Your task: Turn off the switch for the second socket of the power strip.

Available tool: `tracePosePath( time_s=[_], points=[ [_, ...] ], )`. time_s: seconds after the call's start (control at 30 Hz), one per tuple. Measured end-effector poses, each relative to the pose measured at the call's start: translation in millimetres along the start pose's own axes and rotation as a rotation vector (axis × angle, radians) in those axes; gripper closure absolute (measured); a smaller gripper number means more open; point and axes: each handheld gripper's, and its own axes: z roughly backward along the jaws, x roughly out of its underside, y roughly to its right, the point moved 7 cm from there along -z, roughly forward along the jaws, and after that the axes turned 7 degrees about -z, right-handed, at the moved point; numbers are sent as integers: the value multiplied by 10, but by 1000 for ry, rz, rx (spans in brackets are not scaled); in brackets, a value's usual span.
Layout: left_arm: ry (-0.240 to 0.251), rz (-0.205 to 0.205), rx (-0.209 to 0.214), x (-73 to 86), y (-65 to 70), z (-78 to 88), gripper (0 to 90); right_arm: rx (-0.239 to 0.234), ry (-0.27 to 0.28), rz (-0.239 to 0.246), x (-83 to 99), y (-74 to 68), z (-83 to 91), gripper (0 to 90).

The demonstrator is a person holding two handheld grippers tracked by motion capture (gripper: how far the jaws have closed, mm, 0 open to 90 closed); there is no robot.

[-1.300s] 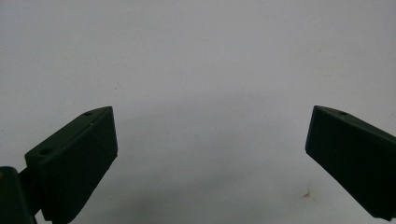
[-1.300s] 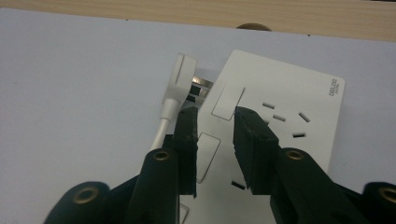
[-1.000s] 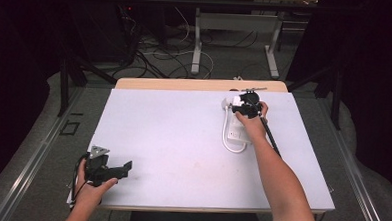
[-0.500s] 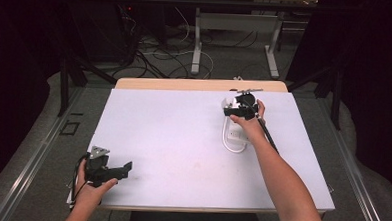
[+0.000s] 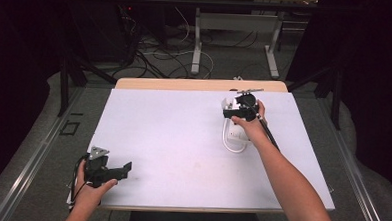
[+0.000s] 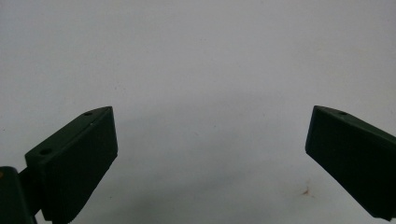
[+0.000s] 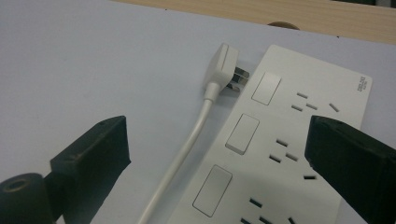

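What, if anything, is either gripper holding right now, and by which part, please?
Nothing is held. The right gripper has just been opening; its jaws stand apart over the white plug's cable and the power strip. The left gripper is open over bare table.

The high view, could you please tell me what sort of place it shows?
Probably a lab or recording workspace, not a home. A plain white rectangular table stands on grey floor, with tangled dark cables and metal bench legs behind. Only a white plastic power strip with its white plug lies on it.
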Motion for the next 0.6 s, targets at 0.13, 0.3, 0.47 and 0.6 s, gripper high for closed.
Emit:
tracePosePath(
  time_s=[0.13, 0.3, 0.47, 0.6],
  points=[
    [-1, -2, 0, -2, 0, 5, 20, -9, -4, 15, 2, -18, 67, 8],
    [6, 5, 0, -11, 7, 2, 20, 3, -7, 39, 12, -40, 176, 0],
    [2, -3, 3, -11, 8, 8, 20, 0, -10, 46, 20, -60, 313, 0],
    [11, 3, 3, -18, 17, 4, 20, -3, -11, 60, 37, -75, 424, 0]
  ],
)
